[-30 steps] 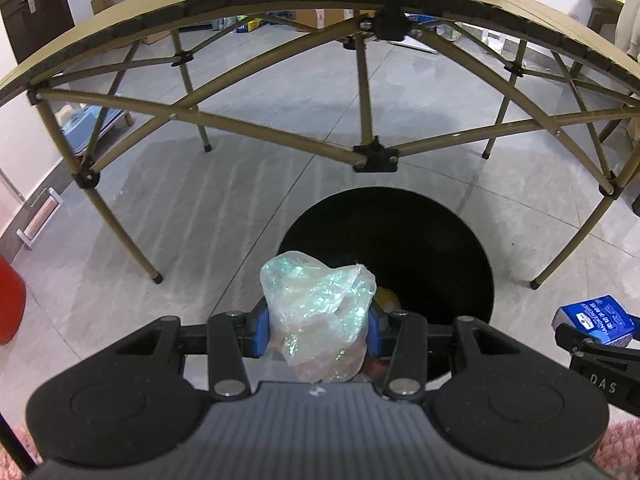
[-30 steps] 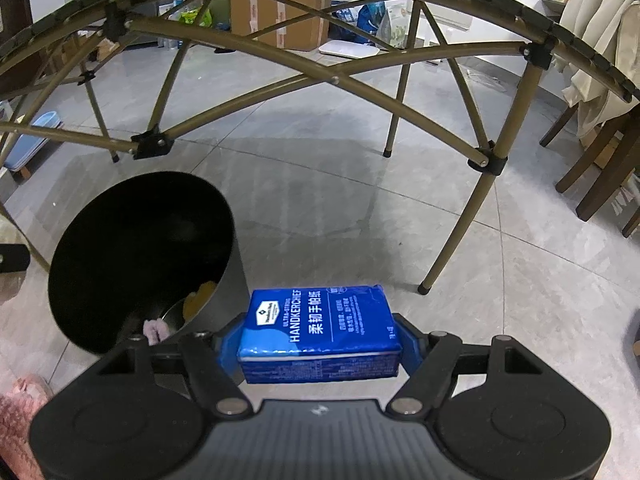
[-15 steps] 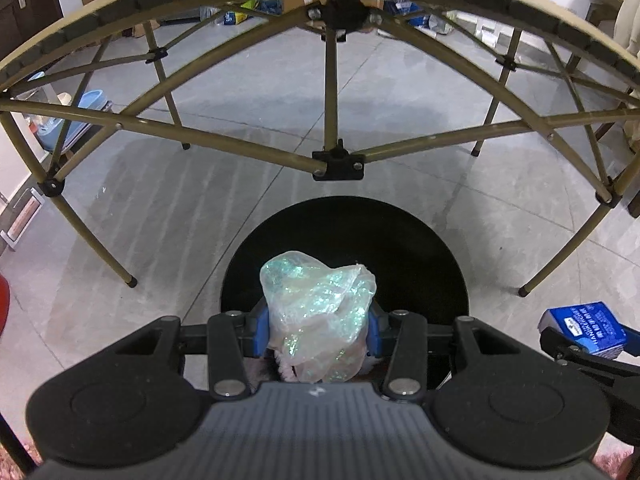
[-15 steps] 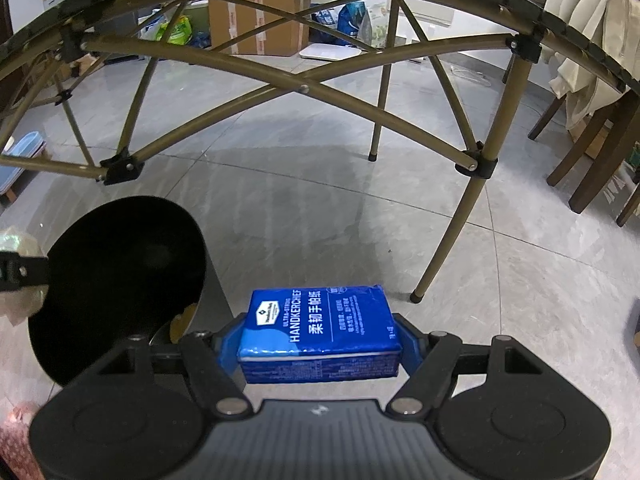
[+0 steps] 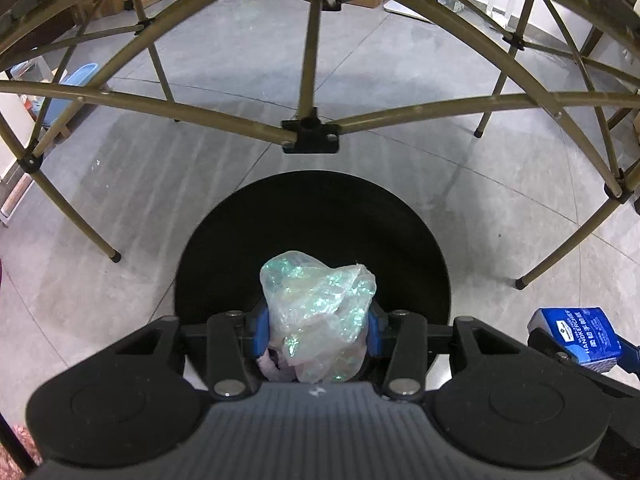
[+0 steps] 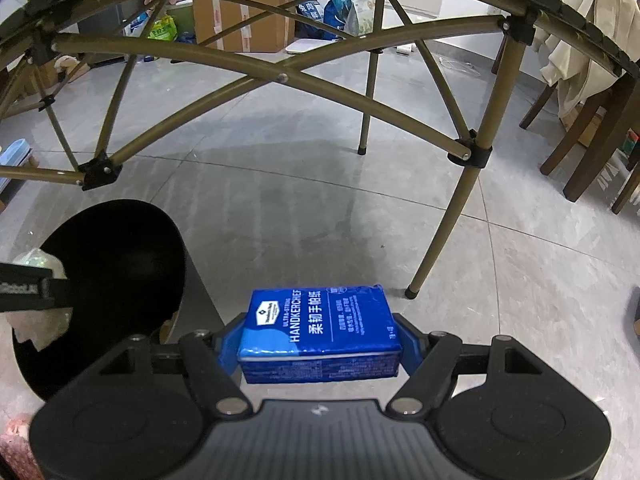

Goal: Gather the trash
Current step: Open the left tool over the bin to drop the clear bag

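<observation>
While the left gripper (image 5: 318, 320) hangs over the mouth of the black trash bin (image 5: 312, 216), its blue pads press from both sides on a crumpled, iridescent plastic wrapper (image 5: 318, 312), which sits right above the dark opening. Something pale pink shows just beneath the wrapper, too hidden to tell what it is. The right gripper (image 6: 318, 340) is clamped on a blue pack of handkerchief tissues (image 6: 320, 328) — held flat, label up, just to the right of the bin (image 6: 120, 264) and over the grey tiled floor (image 6: 320, 200), not over the opening. Both tools sit beneath a folding table's olive-brown tube frame (image 5: 308, 136) — its crossed struts and legs arch across each view. Cardboard boxes (image 6: 240, 8) stand beyond it, wooden chair legs (image 6: 576, 148) to the right.
</observation>
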`<state>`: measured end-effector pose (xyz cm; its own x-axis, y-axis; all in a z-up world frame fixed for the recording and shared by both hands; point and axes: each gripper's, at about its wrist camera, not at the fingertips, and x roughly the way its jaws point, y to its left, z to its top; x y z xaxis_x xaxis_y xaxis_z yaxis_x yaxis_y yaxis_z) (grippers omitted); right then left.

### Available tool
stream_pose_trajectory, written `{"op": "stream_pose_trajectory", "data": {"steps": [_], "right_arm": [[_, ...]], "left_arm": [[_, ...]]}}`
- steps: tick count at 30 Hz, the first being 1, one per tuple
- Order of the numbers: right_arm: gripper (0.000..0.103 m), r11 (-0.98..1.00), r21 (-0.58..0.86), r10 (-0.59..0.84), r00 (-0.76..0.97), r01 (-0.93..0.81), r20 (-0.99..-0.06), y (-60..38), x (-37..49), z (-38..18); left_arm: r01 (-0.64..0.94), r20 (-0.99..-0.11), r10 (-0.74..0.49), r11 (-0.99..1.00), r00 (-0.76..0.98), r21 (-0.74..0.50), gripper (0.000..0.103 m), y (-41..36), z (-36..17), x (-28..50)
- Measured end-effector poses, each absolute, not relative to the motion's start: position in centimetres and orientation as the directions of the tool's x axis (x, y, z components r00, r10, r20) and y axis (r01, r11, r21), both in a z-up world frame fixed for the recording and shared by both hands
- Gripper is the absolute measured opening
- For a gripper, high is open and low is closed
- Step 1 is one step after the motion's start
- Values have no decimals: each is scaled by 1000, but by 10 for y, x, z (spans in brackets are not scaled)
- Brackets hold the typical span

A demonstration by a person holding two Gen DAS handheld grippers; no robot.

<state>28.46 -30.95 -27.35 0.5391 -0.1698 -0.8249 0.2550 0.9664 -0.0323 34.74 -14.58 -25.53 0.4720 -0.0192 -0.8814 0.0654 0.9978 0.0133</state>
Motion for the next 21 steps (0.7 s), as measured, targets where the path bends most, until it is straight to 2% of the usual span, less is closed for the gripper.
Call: {"op": "stream_pose_trajectory", "data": {"steps": [21], "right_arm": [[73, 967, -39, -173, 530, 253, -830, -313, 284, -283]], "left_arm": [[24, -899, 46, 998, 435, 62, 45, -159, -278, 357]]}}
